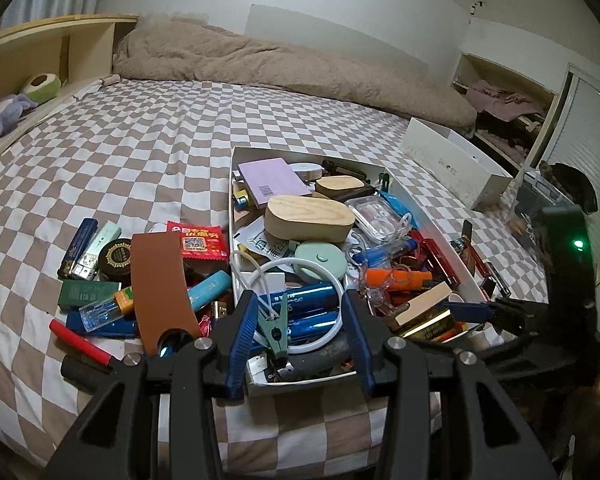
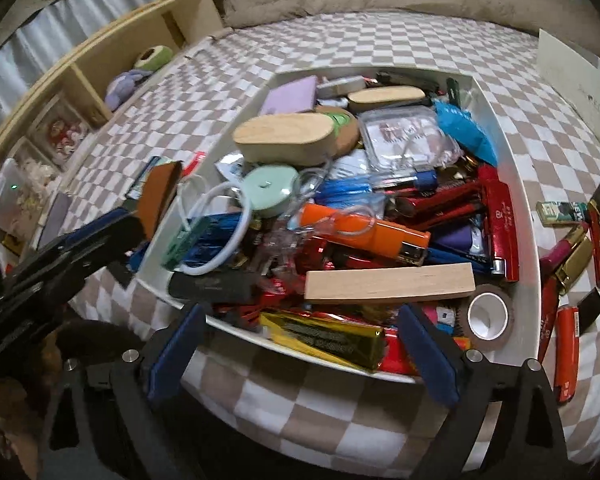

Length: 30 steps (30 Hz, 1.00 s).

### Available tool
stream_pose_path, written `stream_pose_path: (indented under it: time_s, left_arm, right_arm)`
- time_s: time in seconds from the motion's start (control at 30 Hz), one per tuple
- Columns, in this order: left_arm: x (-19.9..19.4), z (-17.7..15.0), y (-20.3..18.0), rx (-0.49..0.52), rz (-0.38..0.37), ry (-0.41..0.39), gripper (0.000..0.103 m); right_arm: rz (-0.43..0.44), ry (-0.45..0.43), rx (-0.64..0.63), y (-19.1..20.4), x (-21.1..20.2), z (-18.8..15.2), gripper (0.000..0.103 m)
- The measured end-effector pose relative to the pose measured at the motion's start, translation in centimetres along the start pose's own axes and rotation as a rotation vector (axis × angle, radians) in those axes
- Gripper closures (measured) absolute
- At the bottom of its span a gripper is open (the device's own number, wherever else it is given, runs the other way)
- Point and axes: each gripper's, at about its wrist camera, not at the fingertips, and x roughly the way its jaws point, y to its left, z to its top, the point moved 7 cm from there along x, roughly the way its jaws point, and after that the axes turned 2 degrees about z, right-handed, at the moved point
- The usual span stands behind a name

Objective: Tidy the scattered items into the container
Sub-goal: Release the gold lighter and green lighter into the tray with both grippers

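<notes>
A white box [image 1: 233, 208] [image 2: 521, 216], piled with small items, sits on the checkered bed. My left gripper [image 1: 298, 300] is open over its near left corner, above a green clothespin [image 1: 275, 326] and a white ring [image 1: 332, 334]; nothing is held. My right gripper [image 2: 302, 316] is open and empty at the box's near edge, above a gold bar [image 2: 324, 338]. Loose items lie left of the box: a brown leather strip [image 1: 160, 284], a red packet [image 1: 200, 242], lighters [image 1: 78, 252]. More lie to its right: red lighters [image 2: 566, 346] and a green pack [image 2: 560, 213].
A beige duvet [image 1: 268, 60] lies along the far side of the bed. A wooden shelf [image 1: 40, 64] with plush toys stands at left. A long white box [image 1: 456, 168] sits at right on the bed. The bed edge is just below both grippers.
</notes>
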Motion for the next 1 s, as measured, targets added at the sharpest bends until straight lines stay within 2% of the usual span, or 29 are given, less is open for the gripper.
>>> stream_pose_path:
  time_s: [0.17, 0.47, 0.6, 0.73, 0.87, 1.0]
  left_arm:
    - [-0.3, 0.3, 0.2, -0.016, -0.001, -0.007, 0.06]
    - [-1.0, 0.4, 0.0, -0.004, 0.022, -0.026, 0.06]
    - [-1.2, 0.3, 0.0, -0.011, 0.025, -0.026, 0.059]
    - [-1.5, 0.2, 0.0, -0.016, 0.034, -0.027, 0.058]
    - [-1.8, 0.1, -0.2, -0.02, 0.038, -0.028, 0.058]
    - [-2.0, 0.1, -0.3, -0.019, 0.04, -0.028, 0.058]
  right_arm:
    - [0.027, -0.025, -0.003, 0.5, -1.3, -0.3, 0.006]
    - [0.0, -0.065, -0.038, 0.2, -1.5, -1.6, 0.006]
    - [0.04, -0.064, -0.065, 1.1, -0.9, -1.4, 0.006]
    - [0.088, -0.082, -0.086, 2.0, -1.1, -1.3, 0.001]
    - [0.163, -0.101, -0.028, 1.6, -2.1, -1.3, 0.001]
    - [0.14, -0.127, -0.009, 0.9, -2.9, -1.2, 0.001]
